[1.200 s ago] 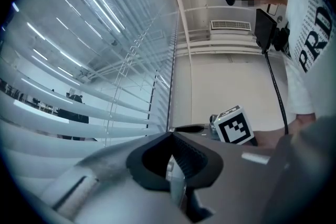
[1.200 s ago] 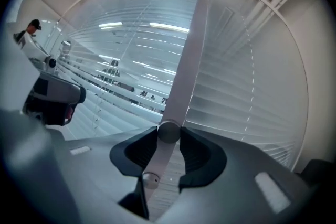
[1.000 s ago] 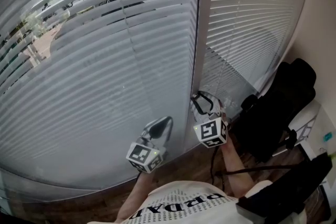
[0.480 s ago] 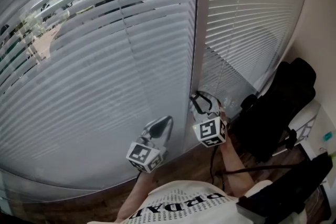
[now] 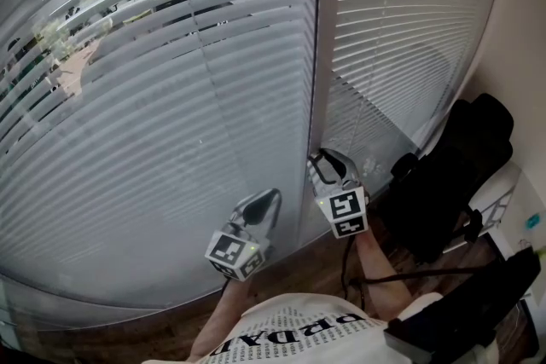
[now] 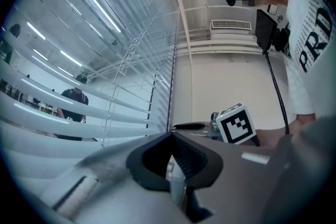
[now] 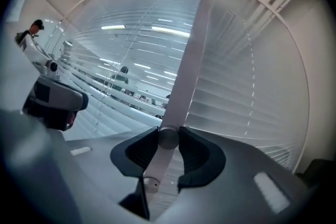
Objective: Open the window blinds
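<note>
Window blinds [image 5: 171, 98] at back; R claw [image 7: 168, 137] tight on tilt wand [image 7: 185, 73]; L claw [image 6: 171, 135] clenched, empty.

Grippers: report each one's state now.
Left gripper: closed, empty.
Right gripper: fingers just closed further, gripping the tilt wand.

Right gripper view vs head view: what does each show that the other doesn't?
Right gripper view only: the wand sits between the right gripper's pads, clamped. Its jaws have just been closing on it.
Head view only: a black chair at the right, the floor and the person's shirt.
Both: the blinds, with slats tilted enough to leave gaps, and the left gripper, which is off the wand.
</note>
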{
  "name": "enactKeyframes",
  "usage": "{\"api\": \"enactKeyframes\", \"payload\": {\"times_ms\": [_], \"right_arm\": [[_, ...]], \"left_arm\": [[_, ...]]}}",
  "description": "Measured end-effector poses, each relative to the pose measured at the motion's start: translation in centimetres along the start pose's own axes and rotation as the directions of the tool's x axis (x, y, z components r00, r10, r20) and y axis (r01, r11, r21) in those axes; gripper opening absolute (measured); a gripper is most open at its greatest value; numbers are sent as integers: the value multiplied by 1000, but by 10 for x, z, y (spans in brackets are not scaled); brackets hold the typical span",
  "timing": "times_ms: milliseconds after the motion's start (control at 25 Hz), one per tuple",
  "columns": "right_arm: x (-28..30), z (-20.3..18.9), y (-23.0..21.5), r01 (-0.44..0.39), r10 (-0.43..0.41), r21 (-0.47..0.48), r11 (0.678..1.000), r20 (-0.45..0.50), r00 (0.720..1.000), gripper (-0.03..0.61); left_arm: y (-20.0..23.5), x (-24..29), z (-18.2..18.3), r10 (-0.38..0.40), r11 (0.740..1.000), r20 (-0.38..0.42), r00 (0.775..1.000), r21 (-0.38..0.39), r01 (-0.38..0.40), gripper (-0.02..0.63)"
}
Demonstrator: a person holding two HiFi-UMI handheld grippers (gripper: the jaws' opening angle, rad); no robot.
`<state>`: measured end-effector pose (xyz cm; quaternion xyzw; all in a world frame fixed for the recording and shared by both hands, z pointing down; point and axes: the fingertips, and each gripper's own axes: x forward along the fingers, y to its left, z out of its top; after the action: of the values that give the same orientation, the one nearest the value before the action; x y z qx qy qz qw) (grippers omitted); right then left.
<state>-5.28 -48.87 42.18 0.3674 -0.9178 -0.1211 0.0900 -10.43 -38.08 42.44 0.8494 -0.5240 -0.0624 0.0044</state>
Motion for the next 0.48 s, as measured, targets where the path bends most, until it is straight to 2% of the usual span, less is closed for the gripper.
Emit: {"api": "enactKeyframes", "payload": {"times_ms": [320, 480], "right_arm": [[-1, -2, -2, -7, 5, 145, 989, 14, 1000, 133], [-1, -3, -4, -22, 16, 256, 966, 26, 1000, 132]], "left_arm": [[0, -3, -1, -2, 1000, 1, 1000, -2, 2, -8], [0, -2, -1, -4, 1000, 0, 1000, -3, 4, -8]]}}
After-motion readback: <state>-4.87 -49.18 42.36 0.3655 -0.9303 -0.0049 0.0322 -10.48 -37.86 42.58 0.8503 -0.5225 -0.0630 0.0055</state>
